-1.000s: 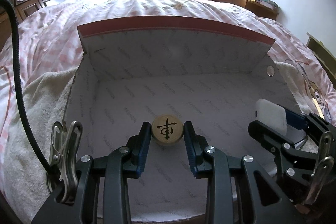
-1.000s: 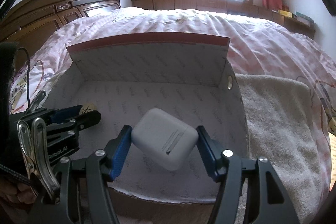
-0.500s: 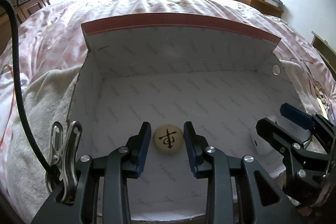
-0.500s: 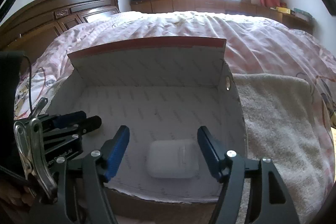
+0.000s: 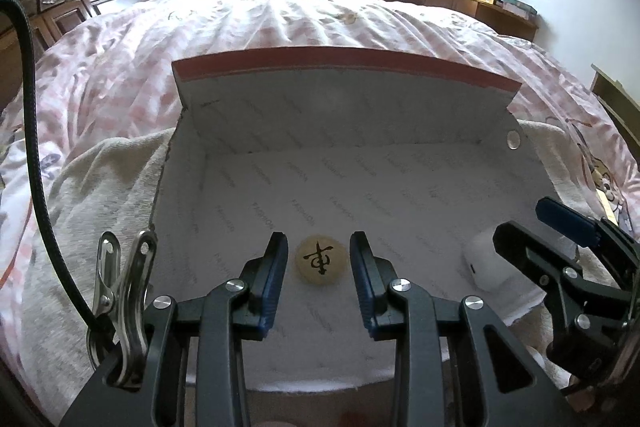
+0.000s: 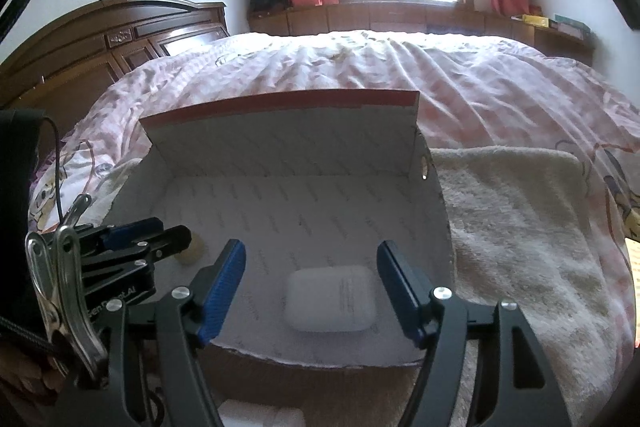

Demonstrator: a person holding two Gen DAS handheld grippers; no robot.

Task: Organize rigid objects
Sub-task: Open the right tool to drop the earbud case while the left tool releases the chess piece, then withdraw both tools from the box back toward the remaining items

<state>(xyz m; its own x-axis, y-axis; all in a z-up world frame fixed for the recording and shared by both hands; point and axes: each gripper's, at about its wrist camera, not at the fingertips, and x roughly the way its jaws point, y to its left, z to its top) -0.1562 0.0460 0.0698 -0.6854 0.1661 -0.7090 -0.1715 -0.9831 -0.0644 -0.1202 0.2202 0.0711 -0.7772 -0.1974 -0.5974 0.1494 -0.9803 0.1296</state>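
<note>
While the left tongs (image 5: 319,277) stand narrow around a round wooden game piece (image 5: 320,264) without touching it, the right tongs (image 6: 312,287), just widened, straddle a white earbud case (image 6: 330,298) lying free. Both rest on the cardboard box (image 5: 400,187) floor; beyond lie a towel (image 6: 516,211) and the bed (image 5: 320,23).

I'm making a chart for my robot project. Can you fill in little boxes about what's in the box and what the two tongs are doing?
place: open cardboard box on a towel on a bed
item one: round game piece with a black character, lying on the box floor
item two: white earbud case, lying flat on the box floor
left tongs: open, either side of the piece, not pressing it
right tongs: open, jaws have just been opening, case between them but free
</note>
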